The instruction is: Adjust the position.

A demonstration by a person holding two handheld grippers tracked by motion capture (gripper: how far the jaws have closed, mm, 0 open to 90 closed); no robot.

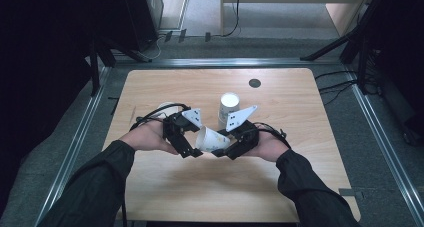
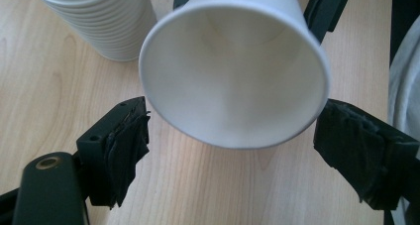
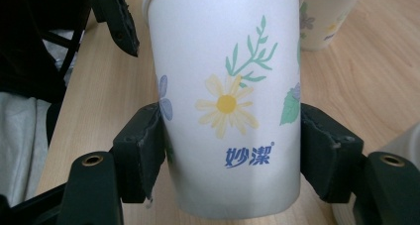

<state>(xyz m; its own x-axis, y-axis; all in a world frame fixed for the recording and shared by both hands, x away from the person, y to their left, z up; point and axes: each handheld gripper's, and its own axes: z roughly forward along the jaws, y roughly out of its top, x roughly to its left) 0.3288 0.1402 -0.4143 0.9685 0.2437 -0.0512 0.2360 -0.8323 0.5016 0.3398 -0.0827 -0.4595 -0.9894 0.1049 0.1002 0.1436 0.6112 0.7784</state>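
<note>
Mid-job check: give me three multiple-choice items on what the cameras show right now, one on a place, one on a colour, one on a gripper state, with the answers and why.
1. Where does the stack of cups stand?
A. On the table, beyond the two grippers
B. On the floor
C. At the table's near edge

2. What colour is the centre of the daisy printed on the held cup?
A. Red
B. Yellow
C. Black

3. How does the left gripper stand to the held cup?
A. Shut on its base
B. Shut flat, with nothing between
C. Open, jaws either side of the rim and apart from it

Answers: 1 A, the high view shows the stack upright past the hands. 2 B, the right gripper view shows a yellow centre with pale petals. 3 C, the left gripper view shows gaps at both pads, while the right gripper clamps the cup's lower wall.
</note>
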